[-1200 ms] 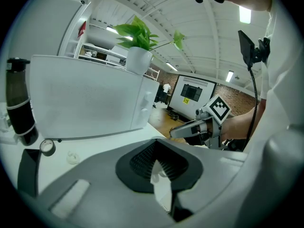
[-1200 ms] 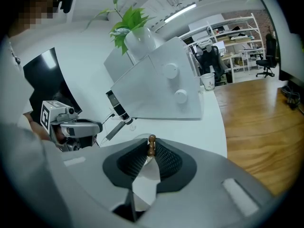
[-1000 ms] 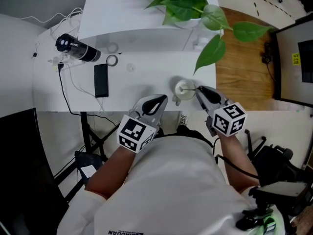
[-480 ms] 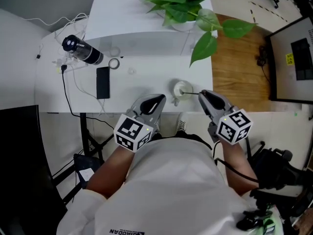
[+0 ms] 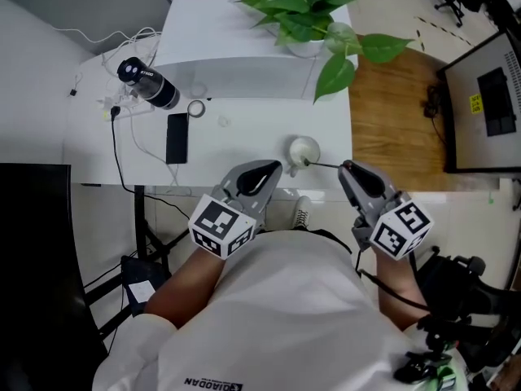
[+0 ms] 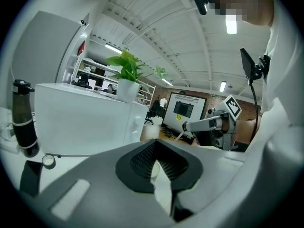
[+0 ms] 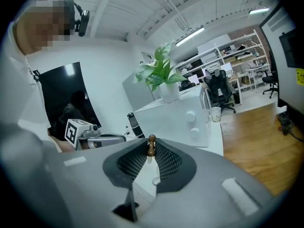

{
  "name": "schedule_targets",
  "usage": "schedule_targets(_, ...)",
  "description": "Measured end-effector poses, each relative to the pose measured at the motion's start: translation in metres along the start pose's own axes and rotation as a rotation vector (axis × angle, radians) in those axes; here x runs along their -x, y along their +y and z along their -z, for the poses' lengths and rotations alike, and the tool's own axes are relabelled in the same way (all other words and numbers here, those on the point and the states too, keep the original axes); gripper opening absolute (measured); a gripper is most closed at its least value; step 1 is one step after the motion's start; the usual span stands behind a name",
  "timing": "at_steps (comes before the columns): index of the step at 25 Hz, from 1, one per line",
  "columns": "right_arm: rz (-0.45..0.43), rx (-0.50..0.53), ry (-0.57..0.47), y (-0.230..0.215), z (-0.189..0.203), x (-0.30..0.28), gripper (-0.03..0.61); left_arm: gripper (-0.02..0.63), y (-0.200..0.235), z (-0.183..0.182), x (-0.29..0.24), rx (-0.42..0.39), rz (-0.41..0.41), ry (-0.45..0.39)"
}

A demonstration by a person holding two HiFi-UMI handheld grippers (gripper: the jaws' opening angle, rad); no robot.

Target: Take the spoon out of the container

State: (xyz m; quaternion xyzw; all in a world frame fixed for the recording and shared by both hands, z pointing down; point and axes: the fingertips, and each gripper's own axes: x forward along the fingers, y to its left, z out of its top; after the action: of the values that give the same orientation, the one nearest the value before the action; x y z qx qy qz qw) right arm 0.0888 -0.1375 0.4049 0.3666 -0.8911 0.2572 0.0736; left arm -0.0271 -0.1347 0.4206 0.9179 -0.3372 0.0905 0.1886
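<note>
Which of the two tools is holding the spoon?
The right tool: its tips pinch the spoon by its brown-knobbed handle. The left tool holds nothing.

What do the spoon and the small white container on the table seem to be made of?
Spoon: probably wood. The handle's end is brown and dull, shaped into small rounded beads like turned wood. The shaft looks thin and dark, and its material is less clear.
Container: plain white and smooth with a soft sheen. It could be glazed ceramic or plastic; the look leaves that open.
</note>
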Motion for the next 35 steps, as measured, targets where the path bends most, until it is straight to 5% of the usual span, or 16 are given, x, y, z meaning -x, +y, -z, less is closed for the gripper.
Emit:
schedule_targets(16,0.022,0.051,-0.028,0.011,0.003,0.022,0.055,0.005,-0.017,0.001,-0.010,-0.024,0.019,0.010)
schedule_targets(35,-0.102,0.122,-0.005,-0.019,0.002,0.041,0.055,0.005,-0.040,0.008,-0.033,-0.019,-0.121,-0.022)
